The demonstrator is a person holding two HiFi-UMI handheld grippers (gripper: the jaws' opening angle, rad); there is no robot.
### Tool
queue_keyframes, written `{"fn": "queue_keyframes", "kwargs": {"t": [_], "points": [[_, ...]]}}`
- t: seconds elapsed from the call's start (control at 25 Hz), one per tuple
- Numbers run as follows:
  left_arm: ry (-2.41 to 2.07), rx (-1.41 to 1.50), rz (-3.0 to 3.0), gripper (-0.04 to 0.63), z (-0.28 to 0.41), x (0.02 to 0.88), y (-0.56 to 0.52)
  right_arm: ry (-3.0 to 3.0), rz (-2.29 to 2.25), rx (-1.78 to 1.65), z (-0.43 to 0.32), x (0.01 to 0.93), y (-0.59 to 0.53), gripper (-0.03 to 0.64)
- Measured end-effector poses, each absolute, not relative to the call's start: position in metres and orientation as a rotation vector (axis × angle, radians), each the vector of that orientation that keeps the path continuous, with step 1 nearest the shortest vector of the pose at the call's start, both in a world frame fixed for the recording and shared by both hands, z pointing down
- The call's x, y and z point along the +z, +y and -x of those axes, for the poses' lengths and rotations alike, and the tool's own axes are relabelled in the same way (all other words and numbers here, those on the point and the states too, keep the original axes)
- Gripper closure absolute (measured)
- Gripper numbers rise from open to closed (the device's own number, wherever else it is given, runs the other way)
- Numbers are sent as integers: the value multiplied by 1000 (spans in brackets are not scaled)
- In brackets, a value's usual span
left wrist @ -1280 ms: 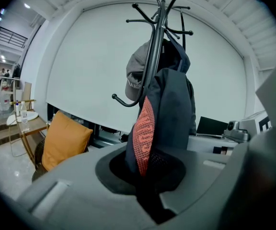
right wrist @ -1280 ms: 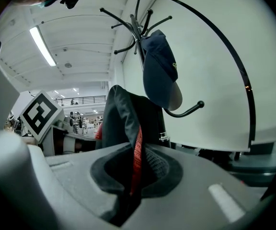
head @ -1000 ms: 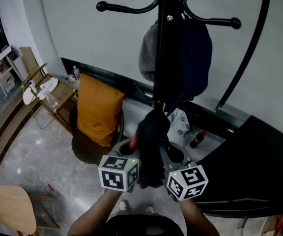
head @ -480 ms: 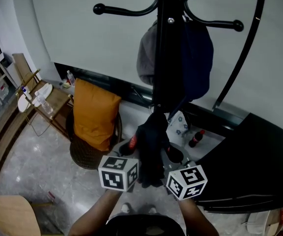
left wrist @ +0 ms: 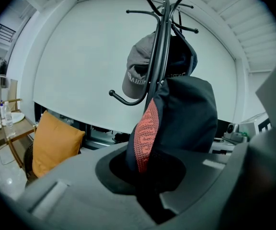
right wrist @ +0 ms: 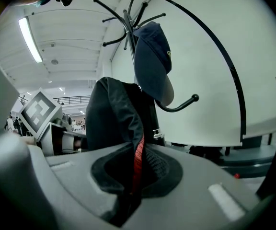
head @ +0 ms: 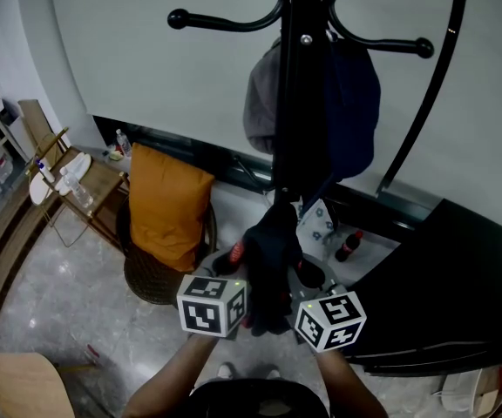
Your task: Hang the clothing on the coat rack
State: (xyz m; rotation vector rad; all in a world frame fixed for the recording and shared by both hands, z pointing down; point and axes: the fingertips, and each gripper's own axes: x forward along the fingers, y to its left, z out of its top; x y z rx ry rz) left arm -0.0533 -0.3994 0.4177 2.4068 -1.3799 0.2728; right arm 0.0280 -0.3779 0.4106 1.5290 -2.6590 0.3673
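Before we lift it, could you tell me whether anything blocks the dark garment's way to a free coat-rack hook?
Nothing visible does. The dark garment is held close before the coat rack; the gray cap and navy cap hang against its pole, yet the left hook is bare.

Marble floor point(head: 50, 286) across the lower left: wicker chair point(head: 151, 279) stands left of centre, wooden side table point(head: 98, 181) at the left edge, pale wooden seat point(head: 16, 386) bottom-left. Top centre, the coat rack point(head: 299, 77) carries a grey cap point(head: 260, 103) and a navy cap point(head: 357, 103).

I seem to be in an office lounge: coat rack point(head: 299, 77), orange cushion point(head: 166, 203), polished stone floor point(head: 50, 303), ceiling strip light point(right wrist: 30, 40).
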Motion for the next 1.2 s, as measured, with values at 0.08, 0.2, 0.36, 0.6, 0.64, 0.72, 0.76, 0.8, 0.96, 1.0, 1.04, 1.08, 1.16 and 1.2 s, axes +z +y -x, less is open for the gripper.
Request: {"fn": "queue_keyframes", "kwargs": {"t": [0.08, 0.2, 0.36, 0.6, 0.64, 0.72, 0.76, 0.8, 0.96, 1.0, 1.04, 1.08, 1.16, 1.2], "points": [[-1375, 277, -2410, 572, 53, 419, -401, -2654, -1534, 370, -28, 412, -379, 586], [-1370, 280, -2410, 572, 53, 421, -403, -2647, -1537, 375, -28, 414, -381, 586], [-1360, 282, -2413, 572, 52, 423, -406, -2638, -1543, 377, -29, 416, -384, 586], [-1345, 289, -2417, 572, 51, 426, -410, -2631, -1546, 375, -29, 418, -388, 586], [-1344, 290, -2417, 572, 51, 427, -411, -2629, -1546, 375, -29, 418, -389, 586], [-1343, 291, -2415, 572, 51, 428, -411, -2626, -1546, 378, -29, 420, -390, 586], [-1342, 293, -2414, 572, 51, 429, -411, -2624, -1547, 380, -29, 420, -390, 586], [-1340, 295, -2413, 572, 51, 430, -412, -2622, -1547, 382, -30, 421, -390, 586], [-1335, 299, -2409, 572, 50, 434, -412, -2613, -1544, 382, -30, 424, -392, 586], [-1334, 300, -2408, 572, 49, 435, -412, -2612, -1542, 381, -29, 425, -392, 586], [-1333, 302, -2407, 572, 49, 435, -412, -2611, -1541, 380, -29, 426, -392, 586], [-1333, 304, -2406, 572, 49, 436, -412, -2609, -1540, 380, -29, 426, -392, 586], [-1333, 307, -2403, 572, 49, 438, -412, -2605, -1537, 377, -29, 429, -392, 586], [-1334, 309, -2402, 572, 49, 438, -412, -2602, -1535, 376, -29, 430, -392, 586]]}}
